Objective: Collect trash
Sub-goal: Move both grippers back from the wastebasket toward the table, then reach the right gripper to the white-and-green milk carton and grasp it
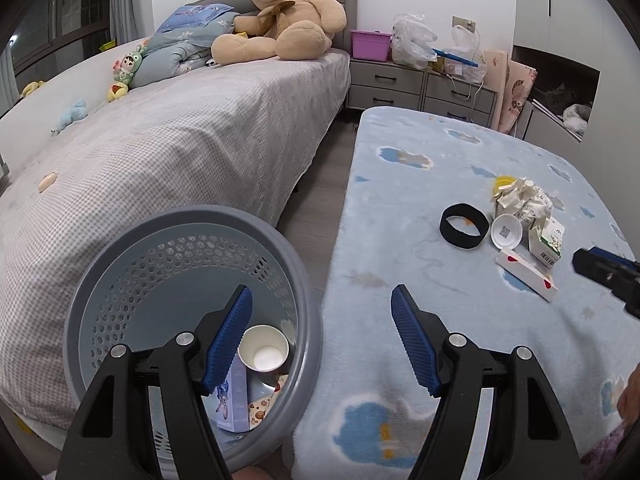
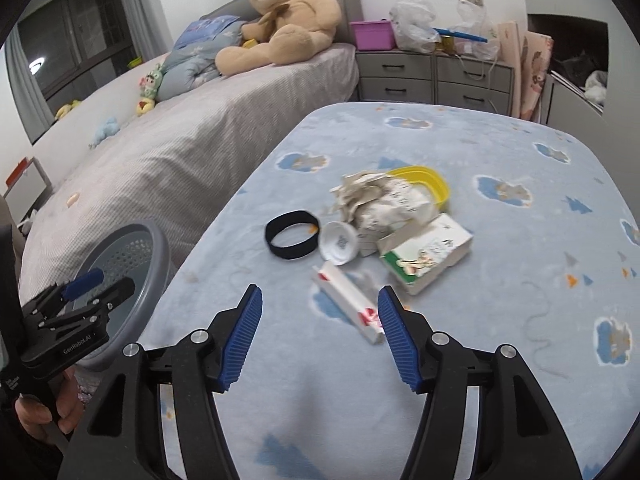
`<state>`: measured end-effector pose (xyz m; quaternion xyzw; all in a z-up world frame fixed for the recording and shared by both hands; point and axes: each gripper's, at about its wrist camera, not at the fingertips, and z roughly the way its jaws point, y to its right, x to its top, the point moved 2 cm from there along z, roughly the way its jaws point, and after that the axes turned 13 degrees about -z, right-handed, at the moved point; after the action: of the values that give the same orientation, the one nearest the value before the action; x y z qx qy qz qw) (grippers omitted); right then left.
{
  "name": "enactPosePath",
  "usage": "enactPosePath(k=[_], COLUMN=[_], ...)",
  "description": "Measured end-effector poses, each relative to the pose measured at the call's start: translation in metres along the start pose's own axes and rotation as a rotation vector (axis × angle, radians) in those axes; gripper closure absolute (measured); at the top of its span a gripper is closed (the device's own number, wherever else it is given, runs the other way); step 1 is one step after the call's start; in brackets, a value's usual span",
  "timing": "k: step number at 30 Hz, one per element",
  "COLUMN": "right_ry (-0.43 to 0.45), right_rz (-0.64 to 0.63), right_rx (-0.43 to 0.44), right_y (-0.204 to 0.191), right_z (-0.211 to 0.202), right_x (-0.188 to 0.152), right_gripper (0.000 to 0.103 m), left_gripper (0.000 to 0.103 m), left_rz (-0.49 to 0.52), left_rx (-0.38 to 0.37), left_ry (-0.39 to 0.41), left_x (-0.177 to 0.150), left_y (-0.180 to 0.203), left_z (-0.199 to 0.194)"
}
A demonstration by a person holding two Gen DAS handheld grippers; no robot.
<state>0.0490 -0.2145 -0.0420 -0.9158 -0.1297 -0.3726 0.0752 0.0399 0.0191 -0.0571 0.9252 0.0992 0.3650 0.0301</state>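
Right wrist: left gripper (image 2: 86, 284) marked "GenRobot.AI", seemingly | both jaws released | white lid (image 2: 339, 243) code unreadable

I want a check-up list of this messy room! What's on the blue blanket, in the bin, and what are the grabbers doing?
Surface: blue cloud blanket, stained.
Job's things: crumpled paper, white lid, green-white carton, long red-white box lie bunched; grey bin holds a paper cup and boxes.
Clutter: black band, yellow tub.
Grippers: left gripper open over the bin's edge; right gripper open near the long box.
Cables: white cord at drawers.
Surroundings: bed, teddy bear.
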Motion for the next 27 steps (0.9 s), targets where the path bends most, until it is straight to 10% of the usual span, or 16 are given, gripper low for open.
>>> enactPosePath(k=[20, 27], right_ry=[-0.052, -0.037], right_rz=[-0.036, -0.071], right_rx=[0.021, 0.039], right_y=[0.069, 0.082], right_z=[0.032, 0.045], right_x=[-0.017, -0.005], right_gripper=[0.035, 0.015], left_gripper=[0.034, 0.034], left_rz=[0.064, 0.066], left_rx=[-0.045, -0.058], left_ry=[-0.011, -0.035], left_x=[-0.004, -0.006], left_y=[0.061, 0.071], left_z=[0.01, 0.019])
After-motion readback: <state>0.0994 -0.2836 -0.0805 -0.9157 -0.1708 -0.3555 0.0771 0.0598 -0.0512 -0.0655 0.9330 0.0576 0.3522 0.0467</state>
